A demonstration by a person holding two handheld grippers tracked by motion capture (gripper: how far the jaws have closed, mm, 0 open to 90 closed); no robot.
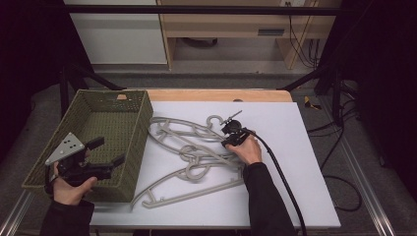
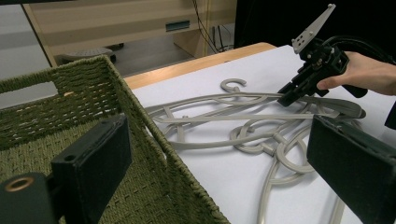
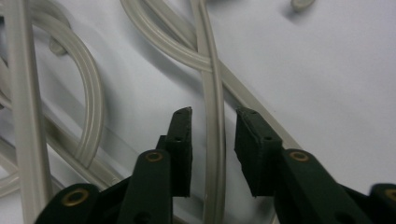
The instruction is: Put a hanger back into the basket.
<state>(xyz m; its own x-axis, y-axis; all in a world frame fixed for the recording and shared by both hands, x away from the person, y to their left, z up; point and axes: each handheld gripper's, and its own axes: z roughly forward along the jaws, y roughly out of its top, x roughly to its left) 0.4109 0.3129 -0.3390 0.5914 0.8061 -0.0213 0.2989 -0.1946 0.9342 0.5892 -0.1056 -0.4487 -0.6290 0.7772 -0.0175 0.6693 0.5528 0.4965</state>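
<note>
Straddling a hanger bar [image 3: 214,116], right gripper [image 3: 213,122] jaws apart, not yet pinching | left gripper [image 1: 105,152] spread wide over the basket [image 1: 129,93]

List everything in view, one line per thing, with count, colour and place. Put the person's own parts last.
Hangers: a tangled pile, several, exact count unclear; pale grey; middle of the board.
Basket: one; olive green, woven; left edge of the board.
Board: one; white; lying on the table.
Table: one; light wood; its far edge shows beyond the board.
Cabinet: one; light wood; on the floor behind the table.
Left gripper: one; black with a grey plate; over the basket's near corner, jaws wide apart, nothing between them.
Right gripper: one; black; down on the pile, jaws either side of one hanger bar with small gaps.
</note>
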